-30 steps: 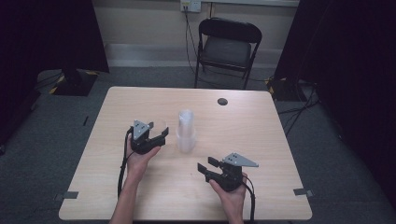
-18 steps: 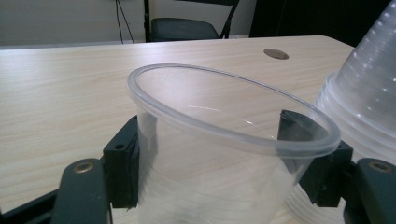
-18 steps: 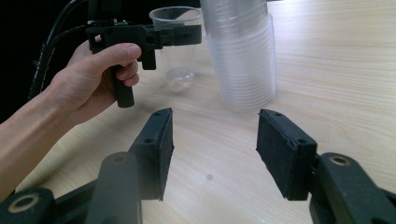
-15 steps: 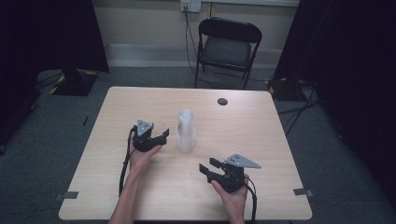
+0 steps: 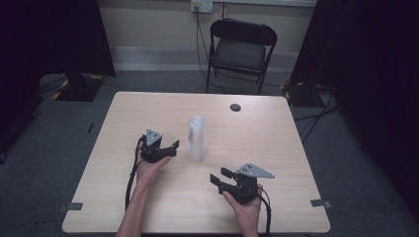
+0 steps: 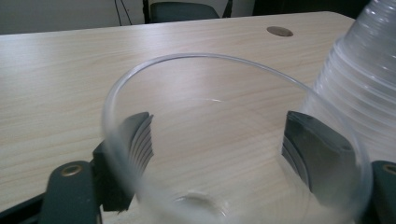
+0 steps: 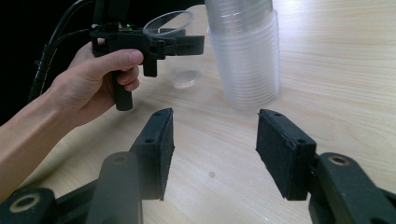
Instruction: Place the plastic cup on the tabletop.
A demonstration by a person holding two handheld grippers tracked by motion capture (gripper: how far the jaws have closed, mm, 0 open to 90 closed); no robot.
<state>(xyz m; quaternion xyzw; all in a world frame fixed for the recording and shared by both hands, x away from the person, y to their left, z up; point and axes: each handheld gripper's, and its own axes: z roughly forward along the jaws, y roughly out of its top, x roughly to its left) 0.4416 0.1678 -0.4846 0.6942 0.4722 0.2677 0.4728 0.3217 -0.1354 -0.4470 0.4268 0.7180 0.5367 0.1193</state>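
Work in hand: a single clear plastic cup (image 6: pixel 233 140) has been taken off the inverted stack of clear plastic cups (image 5: pixel 196 139) and is being set on the pale wooden desk (image 5: pixel 276 143).
Single cup: upright, mouth up, just beside the stack on its left in the high view; its base looks to be at or just above the desk, but I cannot tell whether it rests there.
Left hand-held gripper (image 5: pixel 172 148): its jaws have just been opening, with the cup between them; in the left gripper view the ribbed pads (image 6: pixel 140 140) stand close outside the cup wall, and no pressing shows.
Right hand-held gripper (image 5: pixel 220 177): jaws apart and empty, low over the desk, near the stack but clear of it.
Stack: upright, mouth down, mid-desk, rim flat on the wood.
Risk, tipping: if the cup's base is not yet seated, the widening jaws could let it drop and roll.
Risk, dragging: a pad catching the thin wall as the left hand draws back could pull the light cup over.
Risk, collision: the cup stands so near the stack that a sideways pull could knock the stack.
Also present: a dark round grommet (image 5: pixel 235 107) near the far edge, and a black folding chair (image 5: pixel 240 49) beyond.
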